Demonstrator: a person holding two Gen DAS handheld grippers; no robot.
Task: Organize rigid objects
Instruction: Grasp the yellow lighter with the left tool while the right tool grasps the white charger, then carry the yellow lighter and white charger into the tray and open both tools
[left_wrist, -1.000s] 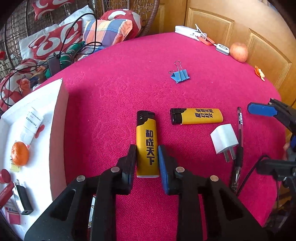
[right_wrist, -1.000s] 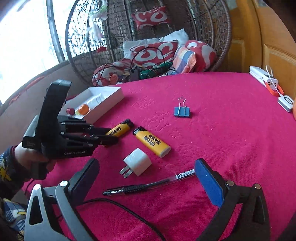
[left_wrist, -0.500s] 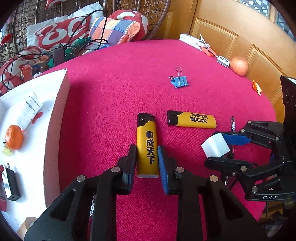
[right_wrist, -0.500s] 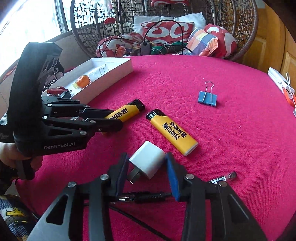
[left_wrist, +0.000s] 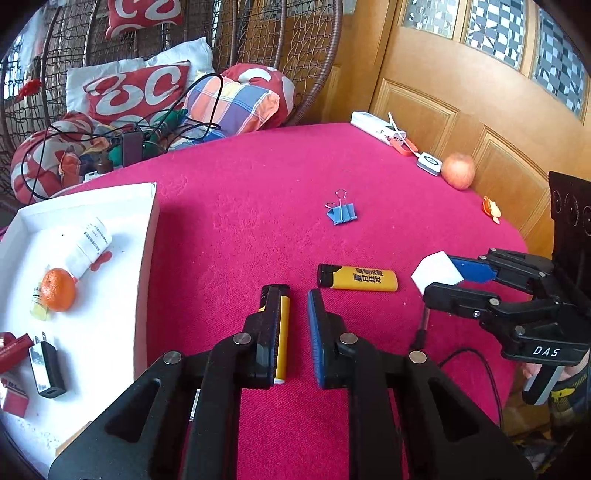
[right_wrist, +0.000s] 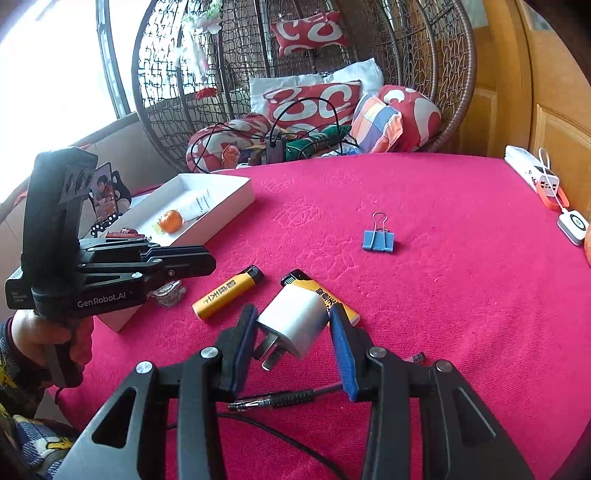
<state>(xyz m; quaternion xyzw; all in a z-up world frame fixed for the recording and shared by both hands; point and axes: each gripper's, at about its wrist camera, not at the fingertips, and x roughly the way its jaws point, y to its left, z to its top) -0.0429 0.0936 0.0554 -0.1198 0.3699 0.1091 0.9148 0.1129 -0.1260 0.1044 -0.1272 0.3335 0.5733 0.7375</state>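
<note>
A yellow lighter (left_wrist: 283, 343) (right_wrist: 227, 293) lies flat on the red tablecloth, half hidden under the left finger in the left wrist view. My left gripper (left_wrist: 294, 295) (right_wrist: 210, 262) hovers just above it, shut, with nothing between its pads. My right gripper (right_wrist: 291, 314) (left_wrist: 441, 280) is shut on a white charger plug (right_wrist: 295, 325) (left_wrist: 437, 273), held a little above the cloth with the prongs pointing down-left. A second yellow lighter (left_wrist: 357, 278) (right_wrist: 334, 299) lies beside it, partly hidden behind the plug. A blue binder clip (left_wrist: 341, 213) (right_wrist: 378, 240) sits farther back.
A white tray (left_wrist: 147, 236) (right_wrist: 229, 206) at the left holds an orange, a white bottle and a black charger. A black pen (right_wrist: 280, 398) and a cable lie under the right gripper. A power bank (left_wrist: 376, 127) and an apple (left_wrist: 458, 170) are at the far right edge.
The right gripper went from wide open to shut on the white plug and lifted it. The left gripper rose off the lighter and narrowed; the lighter stayed on the cloth.
</note>
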